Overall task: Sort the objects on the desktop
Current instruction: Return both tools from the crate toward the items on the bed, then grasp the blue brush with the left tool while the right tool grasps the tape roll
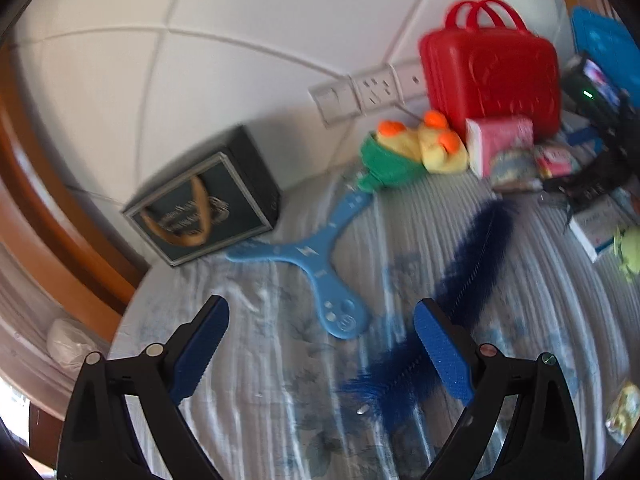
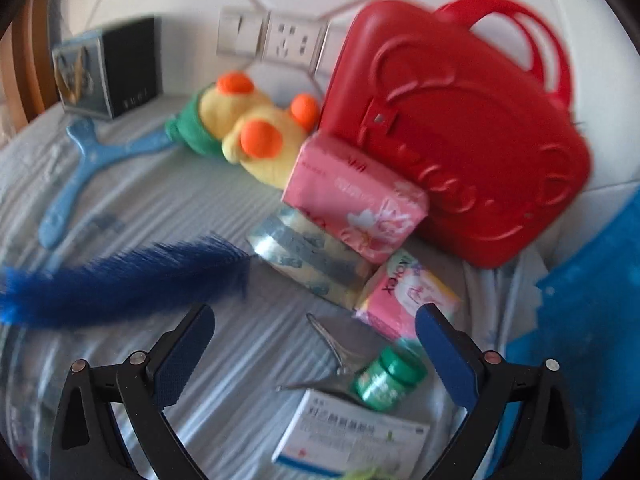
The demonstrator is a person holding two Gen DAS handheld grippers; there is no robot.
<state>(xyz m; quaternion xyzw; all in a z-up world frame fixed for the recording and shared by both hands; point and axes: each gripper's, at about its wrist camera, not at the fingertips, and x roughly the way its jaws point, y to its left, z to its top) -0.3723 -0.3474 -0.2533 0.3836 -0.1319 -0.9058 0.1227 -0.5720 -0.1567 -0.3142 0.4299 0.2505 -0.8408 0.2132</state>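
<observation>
- Left claw (image 1: 320,354) is hanging spread and empty at lower centre, feather (image 1: 460,280) lying just right of it, likely the next pick.
- Right claw (image 2: 316,354) is gaping empty over the green bottle (image 2: 386,378) and box (image 2: 352,436) at lower centre.

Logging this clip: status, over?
Both hand-held grippers open, empty. Fluffy dark-blue feather beside left. Small green-capped bottle between right's fingers, ungrasped.

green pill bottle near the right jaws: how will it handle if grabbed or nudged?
The green pill bottle lies on its side on the cloth, so a nudge would probably roll it. It looks small and rigid, likely light. Its smooth round wall may slip between pads. It rests against the white medicine box, which could block rolling that way.
</observation>
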